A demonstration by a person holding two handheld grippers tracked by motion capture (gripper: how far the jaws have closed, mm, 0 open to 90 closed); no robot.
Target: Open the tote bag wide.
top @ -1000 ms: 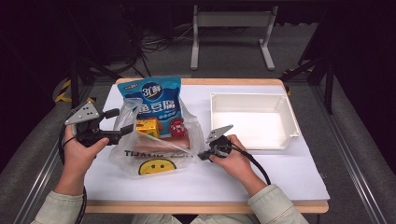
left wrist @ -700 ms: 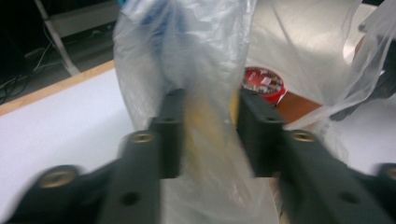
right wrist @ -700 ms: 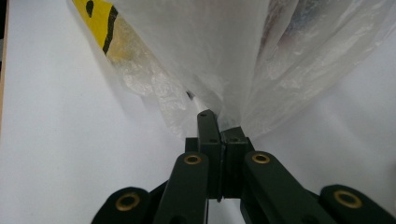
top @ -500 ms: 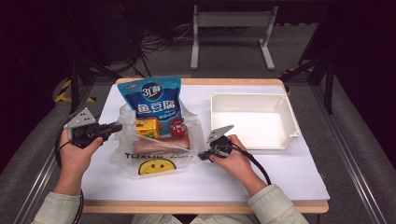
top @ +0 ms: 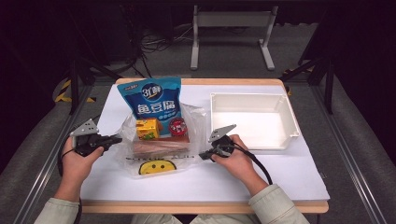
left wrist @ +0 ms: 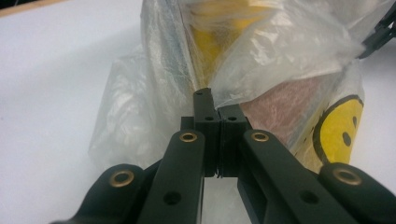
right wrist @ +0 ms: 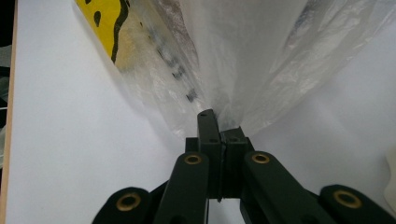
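Left tool has just snapped closed on the plastic bag; right tool pinches its opposite edge.

Bagged red tin, label illegible

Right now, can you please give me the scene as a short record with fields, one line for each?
Surface: white table with a wooden edge
Bag: clear plastic bag with a yellow smiley face, lying on the table
Bag contents: blue pouch, yellow box, a red round item and a brown block
Left tool: jaws have just been closing, now shut on the bag's left edge
Right tool: shut on the bag's right edge
Tray: white tray, to the right of the bag, nothing in it
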